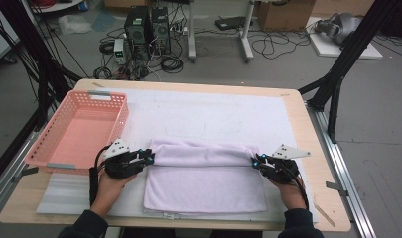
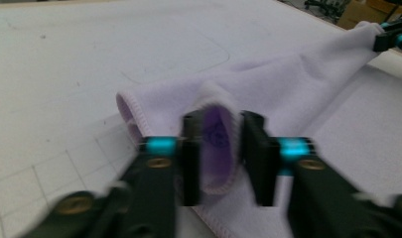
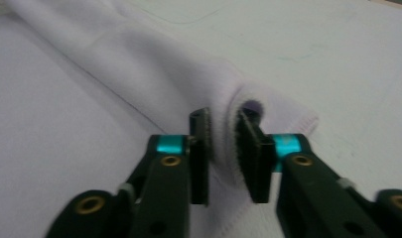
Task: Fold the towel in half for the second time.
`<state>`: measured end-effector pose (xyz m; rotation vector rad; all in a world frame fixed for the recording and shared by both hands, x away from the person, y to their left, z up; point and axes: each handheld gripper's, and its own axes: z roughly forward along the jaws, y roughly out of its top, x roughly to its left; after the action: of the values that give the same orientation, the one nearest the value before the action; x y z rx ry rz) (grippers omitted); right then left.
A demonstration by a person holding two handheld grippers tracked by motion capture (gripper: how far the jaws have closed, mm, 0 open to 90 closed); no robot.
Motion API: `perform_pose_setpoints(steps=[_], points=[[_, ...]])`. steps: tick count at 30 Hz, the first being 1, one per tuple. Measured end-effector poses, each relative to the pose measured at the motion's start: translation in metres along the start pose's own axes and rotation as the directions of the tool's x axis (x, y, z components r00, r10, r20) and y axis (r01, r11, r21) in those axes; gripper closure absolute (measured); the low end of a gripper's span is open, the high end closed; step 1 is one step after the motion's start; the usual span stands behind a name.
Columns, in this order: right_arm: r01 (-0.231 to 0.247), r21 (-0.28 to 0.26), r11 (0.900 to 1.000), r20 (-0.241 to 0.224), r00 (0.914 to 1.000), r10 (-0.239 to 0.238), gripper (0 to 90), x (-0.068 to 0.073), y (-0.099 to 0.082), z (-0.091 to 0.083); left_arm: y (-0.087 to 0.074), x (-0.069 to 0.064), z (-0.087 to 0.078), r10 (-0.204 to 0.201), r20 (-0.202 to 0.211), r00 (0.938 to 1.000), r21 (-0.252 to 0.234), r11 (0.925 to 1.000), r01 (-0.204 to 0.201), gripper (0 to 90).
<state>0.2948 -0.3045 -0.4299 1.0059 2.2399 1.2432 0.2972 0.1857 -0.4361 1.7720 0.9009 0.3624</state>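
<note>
A lilac towel (image 1: 204, 181) lies folded on the white mat (image 1: 213, 114), its far edge doubled over into a soft roll. My left gripper (image 1: 150, 157) is at the roll's left end. In the left gripper view the jaws of this gripper (image 2: 219, 158) stand apart around a loop of the towel (image 2: 288, 84), and the pads do not press on it. My right gripper (image 1: 256, 162) is at the roll's right end. Its jaws (image 3: 223, 158) are also parted, with the towel's hemmed corner (image 3: 240, 106) loose between them.
A pink plastic basket (image 1: 116, 121) stands at the table's left side, close to my left hand. The wooden table edge (image 1: 307, 148) runs just right of my right gripper. Black frame posts, cables and computer boxes (image 1: 146, 29) are on the floor beyond.
</note>
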Motion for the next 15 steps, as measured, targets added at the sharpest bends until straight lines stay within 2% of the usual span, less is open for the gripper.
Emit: perform_pose_setpoints(steps=[1,2,4,7,8,10,12,15], points=[[-0.013,-0.003,0.9999,0.016,0.9998,0.013,60.9,0.0,0.0,-0.004,0.0,-0.001,-0.001,0.009,-0.008,0.9999,-0.004,0.9999,-0.009,50.3],[-0.034,-0.012,0.9994,0.018,0.9993,0.034,57.0,-0.002,-0.001,-0.008,0.0,-0.002,-0.001,0.024,-0.016,0.9996,-0.01,0.9997,-0.024,46.5],[-0.051,-0.039,0.9979,0.042,0.9977,0.052,50.6,-0.005,0.0,-0.016,0.0,-0.001,0.0,0.027,-0.022,0.9994,-0.011,0.9996,-0.027,40.4],[-0.096,-0.11,0.9893,0.057,0.9931,0.103,47.7,-0.01,0.001,-0.029,0.002,-0.001,0.003,0.017,0.005,0.9998,-0.007,0.9998,-0.017,37.9],[-0.107,-0.116,0.9875,0.053,0.9921,0.114,47.9,-0.01,0.001,-0.031,0.003,-0.002,0.005,0.019,0.019,0.9996,-0.008,0.9998,-0.019,37.9],[-0.097,-0.118,0.9883,0.027,0.9946,0.101,49.0,-0.009,0.002,-0.031,0.004,-0.004,0.007,0.031,0.059,0.9978,0.005,0.9995,-0.031,39.2],[-0.082,-0.093,0.9922,-0.011,0.9966,0.082,50.3,-0.005,0.001,-0.026,0.003,-0.007,0.009,0.03,0.073,0.9969,0.018,0.9994,-0.031,39.8],[-0.07,-0.047,0.9964,-0.002,0.9975,0.07,50.2,-0.002,-0.003,-0.02,0.001,-0.007,0.006,0.017,0.081,0.9965,0.02,0.9996,-0.019,40.0]])
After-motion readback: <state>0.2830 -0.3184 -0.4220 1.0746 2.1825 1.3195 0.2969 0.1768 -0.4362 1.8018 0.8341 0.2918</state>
